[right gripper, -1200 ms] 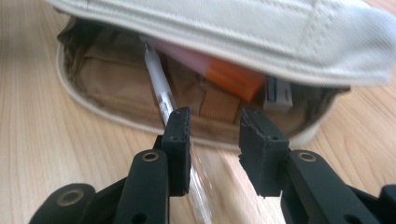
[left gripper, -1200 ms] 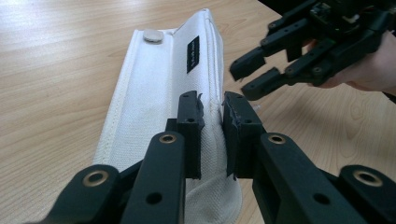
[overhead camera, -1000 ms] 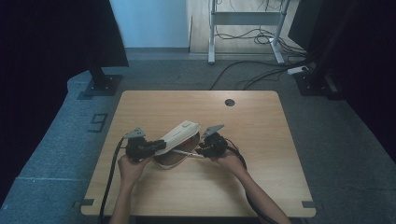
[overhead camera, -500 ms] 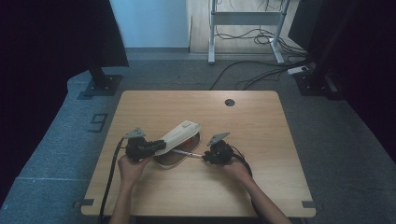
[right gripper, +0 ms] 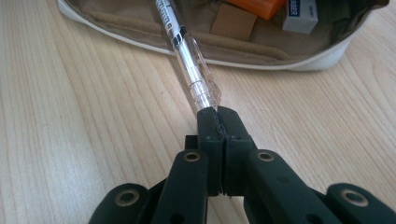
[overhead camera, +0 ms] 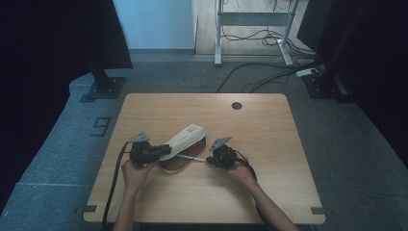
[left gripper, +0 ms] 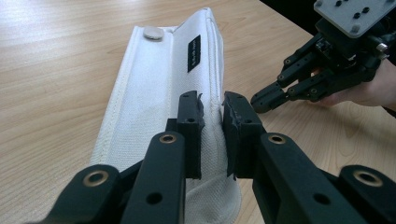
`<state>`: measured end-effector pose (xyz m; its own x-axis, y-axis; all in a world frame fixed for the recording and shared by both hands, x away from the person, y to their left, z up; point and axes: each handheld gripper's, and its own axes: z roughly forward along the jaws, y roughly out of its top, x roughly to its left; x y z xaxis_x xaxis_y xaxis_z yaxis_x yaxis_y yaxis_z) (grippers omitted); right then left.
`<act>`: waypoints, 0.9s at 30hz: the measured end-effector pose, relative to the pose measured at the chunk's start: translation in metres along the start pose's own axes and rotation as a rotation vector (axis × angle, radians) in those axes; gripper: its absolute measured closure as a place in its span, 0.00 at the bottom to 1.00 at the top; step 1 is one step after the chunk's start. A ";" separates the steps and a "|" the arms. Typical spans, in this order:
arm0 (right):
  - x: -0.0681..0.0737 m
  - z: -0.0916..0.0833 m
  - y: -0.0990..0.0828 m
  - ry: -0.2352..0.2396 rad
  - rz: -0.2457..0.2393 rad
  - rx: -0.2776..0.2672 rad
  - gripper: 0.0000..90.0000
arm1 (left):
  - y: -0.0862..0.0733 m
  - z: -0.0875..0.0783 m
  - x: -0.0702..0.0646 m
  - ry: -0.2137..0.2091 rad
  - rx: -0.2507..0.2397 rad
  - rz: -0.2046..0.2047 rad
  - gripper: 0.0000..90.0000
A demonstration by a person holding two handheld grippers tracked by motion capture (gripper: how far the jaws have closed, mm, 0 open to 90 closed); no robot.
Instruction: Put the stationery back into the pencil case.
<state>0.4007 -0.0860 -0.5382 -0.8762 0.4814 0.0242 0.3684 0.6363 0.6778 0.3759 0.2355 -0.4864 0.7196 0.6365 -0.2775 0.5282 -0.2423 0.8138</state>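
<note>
Grippers (overhead camera: 179, 156) level, facing across pouch (overhead camera: 185, 138).

A pale wooden surface (overhead camera: 269, 125) with rounded corners stands on grey carpet. A dark round cable hole (overhead camera: 236, 105) sits near its far edge. An open white pencil case (overhead camera: 180, 147) lies left of centre, its tan-lined body flat on the wood, the flap raised. The wood around it is bare.

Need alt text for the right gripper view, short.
The right tool is shut on the end of a clear pen that reaches into an open white pencil case on a wooden table.
</note>
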 end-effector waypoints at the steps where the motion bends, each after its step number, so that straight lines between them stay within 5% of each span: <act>1: 0.000 0.001 0.001 0.000 -0.002 0.001 0.96 | 0.000 0.000 0.000 0.000 0.000 0.000 0.86; 27: 0.008 0.021 0.028 -0.019 -0.010 -0.035 0.89 | 0.000 0.001 0.000 -0.004 0.010 0.001 0.86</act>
<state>0.4105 -0.0518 -0.5348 -0.8737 0.4865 0.0037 0.3482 0.6200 0.7031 0.3761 0.2343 -0.4871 0.7220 0.6333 -0.2785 0.5317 -0.2503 0.8091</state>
